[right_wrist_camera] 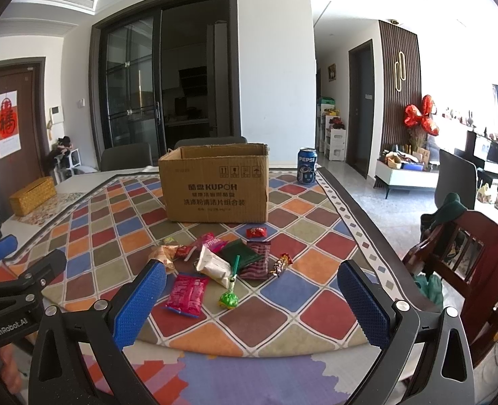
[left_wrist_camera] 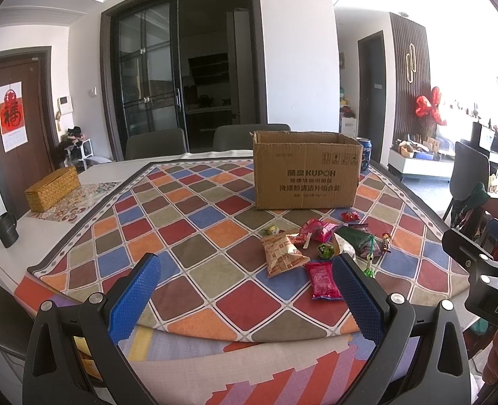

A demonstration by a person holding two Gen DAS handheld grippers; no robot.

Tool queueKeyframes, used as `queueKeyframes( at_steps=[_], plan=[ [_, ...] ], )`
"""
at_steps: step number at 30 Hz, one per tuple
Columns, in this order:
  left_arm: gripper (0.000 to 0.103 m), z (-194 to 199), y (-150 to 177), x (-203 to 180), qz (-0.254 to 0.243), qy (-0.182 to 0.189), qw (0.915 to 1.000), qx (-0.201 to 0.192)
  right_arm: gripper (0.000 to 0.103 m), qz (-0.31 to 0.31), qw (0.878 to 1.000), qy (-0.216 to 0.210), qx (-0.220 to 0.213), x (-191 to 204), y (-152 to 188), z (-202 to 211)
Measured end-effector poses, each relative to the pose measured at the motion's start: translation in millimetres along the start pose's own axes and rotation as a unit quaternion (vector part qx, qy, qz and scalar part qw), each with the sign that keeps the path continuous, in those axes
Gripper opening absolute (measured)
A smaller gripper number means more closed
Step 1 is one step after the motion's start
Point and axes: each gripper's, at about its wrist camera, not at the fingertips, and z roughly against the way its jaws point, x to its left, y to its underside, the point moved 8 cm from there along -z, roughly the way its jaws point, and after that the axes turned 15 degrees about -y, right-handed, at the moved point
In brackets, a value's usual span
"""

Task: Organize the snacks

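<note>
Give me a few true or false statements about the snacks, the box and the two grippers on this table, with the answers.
1. Both the left gripper and the right gripper are open and hold nothing. True.
2. The snacks lie inside the cardboard box. False: they are scattered on the tablecloth in front of it.
3. A Pepsi can stands upright beside the box. True.
4. The cardboard box is taped shut. False: its top is open.
5. The green lollipop lies on the tablecloth. True.

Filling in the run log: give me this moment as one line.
stage: start | left gripper: open, empty | right gripper: open, empty | snacks: loose on cloth | box: open
</note>
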Motion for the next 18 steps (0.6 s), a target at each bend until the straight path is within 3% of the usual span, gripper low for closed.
queueKeyframes(
  at_steps=[11, 15, 18],
  plan=[
    [0.103, -12, 5, -9, -0.014, 0.004, 0.9997, 0.017, 0.103, -0.01, 1.0, -0.006, 0.018, -4, 6, -11],
    [0.102, -19, 6, -19, -0.03, 0.021, 0.999, 0.025, 0.102, -0.02, 0.999, -0.01, 0.037, -9, 12, -20],
    [0.096, -26, 7, -32, -0.046, 0.04, 0.9976, 0.033, 0.102, -0.03, 0.998, -0.016, 0.056, -15, 17, -32]
  ],
)
